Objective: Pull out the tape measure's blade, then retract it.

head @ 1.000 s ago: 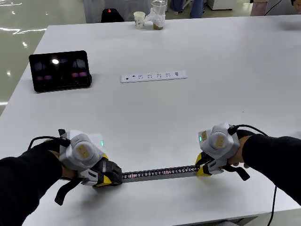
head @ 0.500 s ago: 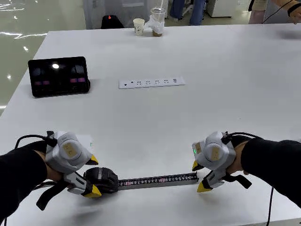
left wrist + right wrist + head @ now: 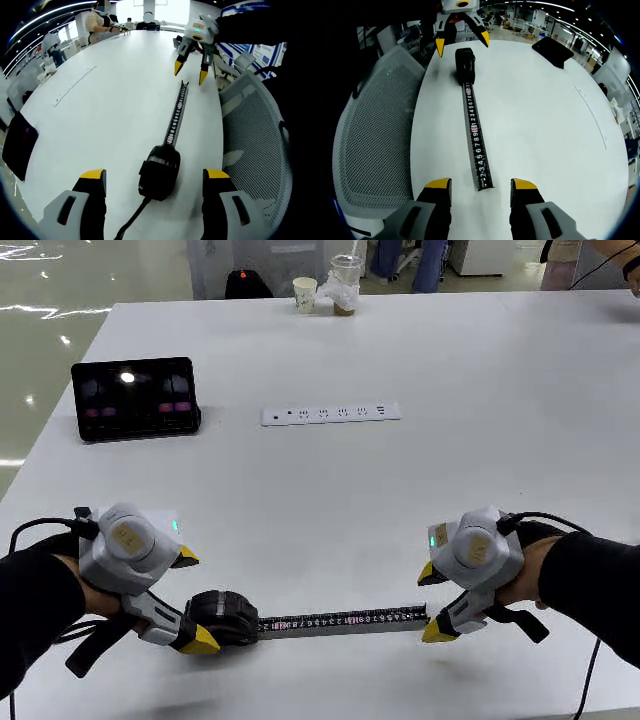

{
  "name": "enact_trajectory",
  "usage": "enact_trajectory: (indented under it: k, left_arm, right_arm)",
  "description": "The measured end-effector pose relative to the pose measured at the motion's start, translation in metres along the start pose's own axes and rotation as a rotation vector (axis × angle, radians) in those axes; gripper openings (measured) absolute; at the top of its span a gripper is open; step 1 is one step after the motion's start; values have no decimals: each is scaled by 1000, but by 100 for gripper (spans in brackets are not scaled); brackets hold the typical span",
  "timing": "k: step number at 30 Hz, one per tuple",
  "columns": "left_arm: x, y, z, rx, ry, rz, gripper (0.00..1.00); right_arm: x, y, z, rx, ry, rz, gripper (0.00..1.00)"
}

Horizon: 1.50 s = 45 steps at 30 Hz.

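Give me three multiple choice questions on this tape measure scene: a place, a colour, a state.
1. Where is the tape measure case? A hanging in the air; B between the left claw's jaws; C under a cloth.
2. What colour are the claw tips? A yellow; B red; C blue.
3. How is the blade? A fully retracted; B curled upward; C pulled out flat on the table.
B: the case lies between that claw's open jaws. A: all four tips are yellow. C: the numbered blade stretches toward the right claw.

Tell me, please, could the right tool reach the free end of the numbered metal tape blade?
Probably yes: the right tool is open, and the blade ends just between its jaws on the table, unobstructed.
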State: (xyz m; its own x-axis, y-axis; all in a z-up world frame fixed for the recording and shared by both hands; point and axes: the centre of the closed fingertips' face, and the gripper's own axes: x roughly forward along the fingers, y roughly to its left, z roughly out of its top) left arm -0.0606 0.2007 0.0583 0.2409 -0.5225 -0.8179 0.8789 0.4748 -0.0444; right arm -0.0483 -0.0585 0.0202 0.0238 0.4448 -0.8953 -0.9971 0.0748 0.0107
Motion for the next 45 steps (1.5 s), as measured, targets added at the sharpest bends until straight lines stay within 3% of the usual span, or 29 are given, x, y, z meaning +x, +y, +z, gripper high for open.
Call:
enact_trajectory:
  k: [6, 9, 14, 18, 20, 27, 31, 38, 45]
  left_arm:
    - [-2, 0, 2, -43, -27, 42, 85]
    - [-2, -1, 9, -110, -83, 70, 87]
    - [-4, 2, 9, -185, -115, 117, 95]
    - [-11, 11, 14, -204, -193, 194, 99]
    - [-17, 18, 12, -245, -217, 247, 99]
    - [-30, 23, 0, -345, -270, 311, 99]
    - [-37, 19, -3, -340, -296, 329, 99]
    - [-42, 10, -15, -369, -309, 333, 99]
    - [-43, 5, -35, -380, -304, 359, 99]
  right_arm:
    - [-8, 2, -2, 69, -55, -32, 48]
    - [-13, -1, -3, 125, -94, -67, 53]
    - [-19, -5, -4, 213, -151, -116, 61]
    - [-24, -3, -4, 263, -204, -130, 67]
    - [-27, -2, -6, 293, -224, -141, 69]
    - [-35, -5, -12, 349, -287, -211, 79]
    - [-40, -5, -15, 381, -323, -239, 86]
    - [-44, -1, -29, 407, -332, -284, 95]
    - [-46, 6, -44, 435, -332, -295, 99]
